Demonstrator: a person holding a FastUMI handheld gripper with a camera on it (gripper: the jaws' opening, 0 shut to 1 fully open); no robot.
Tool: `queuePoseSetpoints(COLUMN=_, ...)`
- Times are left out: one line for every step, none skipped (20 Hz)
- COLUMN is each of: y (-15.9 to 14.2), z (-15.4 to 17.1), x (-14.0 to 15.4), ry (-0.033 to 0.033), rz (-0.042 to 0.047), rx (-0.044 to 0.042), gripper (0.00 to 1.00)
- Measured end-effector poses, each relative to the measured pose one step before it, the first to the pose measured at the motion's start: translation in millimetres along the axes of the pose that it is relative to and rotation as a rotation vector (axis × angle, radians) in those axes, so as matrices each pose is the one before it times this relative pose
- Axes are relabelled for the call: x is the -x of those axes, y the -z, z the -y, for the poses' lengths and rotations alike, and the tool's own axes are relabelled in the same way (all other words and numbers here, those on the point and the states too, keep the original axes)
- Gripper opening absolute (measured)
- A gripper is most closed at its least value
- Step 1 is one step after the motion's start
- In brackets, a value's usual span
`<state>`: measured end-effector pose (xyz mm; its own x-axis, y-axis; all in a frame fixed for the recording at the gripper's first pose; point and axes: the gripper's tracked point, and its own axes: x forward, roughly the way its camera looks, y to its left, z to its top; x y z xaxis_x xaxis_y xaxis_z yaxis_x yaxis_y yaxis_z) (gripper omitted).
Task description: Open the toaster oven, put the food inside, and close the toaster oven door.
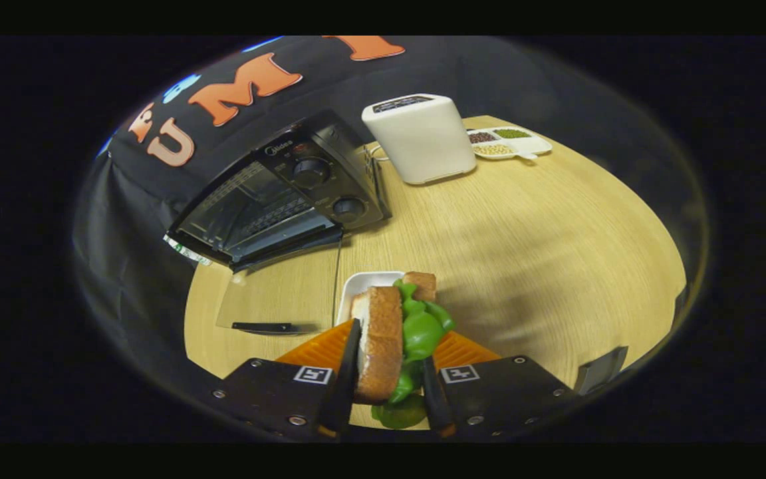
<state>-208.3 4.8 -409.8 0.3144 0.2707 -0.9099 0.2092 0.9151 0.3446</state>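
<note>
My gripper (389, 349) is shut on a sandwich (383, 319) made of toasted bread slices with green lettuce (421, 332) sticking out; both fingers press on its sides. The sandwich is held just above a small white plate (364, 286) on the wooden table (522, 253). Beyond and to the left stands the black toaster oven (283, 193), tilted in view, with two knobs on its right panel. Its glass door (270, 299) is open and folded down flat, with the dark handle (270, 326) nearest me. The wire rack shows inside the oven.
A white pop-up toaster (423, 136) stands behind the oven to the right. Past it lies a white divided dish (509, 142) with beans and grains. A thin black cord (338, 266) runs from the oven toward the plate. Black cloth hangs behind the table.
</note>
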Motion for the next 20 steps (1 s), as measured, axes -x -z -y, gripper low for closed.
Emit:
queuePoseSetpoints(y=-3.38, z=1.98, x=2.49, ry=0.01391, rz=0.00749, rx=-0.00263, gripper=0.44)
queuePoseSetpoints(y=-2.19, z=1.56, x=2.85, ry=0.01195, rz=0.00393, rx=-0.00577, gripper=0.4)
queuePoseSetpoints(y=-1.67, z=0.39, x=2.74, ry=0.00656, rz=0.00152, rx=0.00253, gripper=0.39)
queuePoseSetpoints(y=-1.89, z=0.08, x=2.92, ry=0.00514, rz=0.00245, rx=0.00947, gripper=0.38)
queuePoseSetpoints(y=-3.32, z=-0.43, x=2.78, ry=0.00252, rz=0.00479, rx=0.00708, gripper=0.37)
queuePoseSetpoints(y=-3.36, z=-2.69, x=2.7, ry=-0.0019, rz=0.00653, rx=0.00281, gripper=0.37)
queuePoseSetpoints(y=-4.38, z=-2.96, x=2.63, ry=-0.00347, rz=0.00642, rx=0.00055, gripper=0.37)
queuePoseSetpoints(y=-3.95, z=-1.67, x=4.02, ry=-0.00069, rz=0.01019, rx=0.00077, gripper=0.37)
queuePoseSetpoints(y=-5.49, z=-2.08, x=2.53, ry=-0.00066, rz=0.01258, rx=0.00382, gripper=0.37)
queuePoseSetpoints(y=-5.2, z=-1.96, x=3.51, ry=0.00062, rz=0.01382, rx=0.00237, gripper=0.37)
queuePoseSetpoints(y=-6.58, z=-3.74, x=3.43, ry=-0.00466, rz=0.01306, rx=-0.00217, gripper=0.37)
queuePoseSetpoints(y=-4.52, z=-5.54, x=3.69, ry=-0.01119, rz=0.01179, rx=-0.00366, gripper=0.37)
queuePoseSetpoints(y=-4.99, z=-6.98, x=3.28, ry=-0.01664, rz=0.0098, rx=-0.00423, gripper=0.37)
queuePoseSetpoints(y=-4.05, z=-8.83, x=2.01, ry=-0.01963, rz=0.01034, rx=-0.00333, gripper=0.37)
queuePoseSetpoints(y=-4.65, z=-7.72, x=1.44, ry=-0.01761, rz=0.00816, rx=-0.00407, gripper=0.37)
queuePoseSetpoints(y=-3.21, z=-9.05, x=0.8, ry=-0.02194, rz=0.00757, rx=-0.00384, gripper=0.37)
queuePoseSetpoints(y=-3.9, z=-10.47, x=-1.43, ry=-0.0264, rz=0.00744, rx=-0.00488, gripper=0.37)
queuePoseSetpoints(y=-3.07, z=-11.75, x=-1.2, ry=-0.03037, rz=0.00669, rx=-0.00901, gripper=0.37)
queuePoseSetpoints(y=-3.08, z=-11.33, x=-4.33, ry=-0.02538, rz=0.00636, rx=-0.01261, gripper=0.37)
queuePoseSetpoints(y=-1.36, z=-9.85, x=-6.0, ry=-0.02195, rz=0.0016, rx=-0.01348, gripper=0.37)
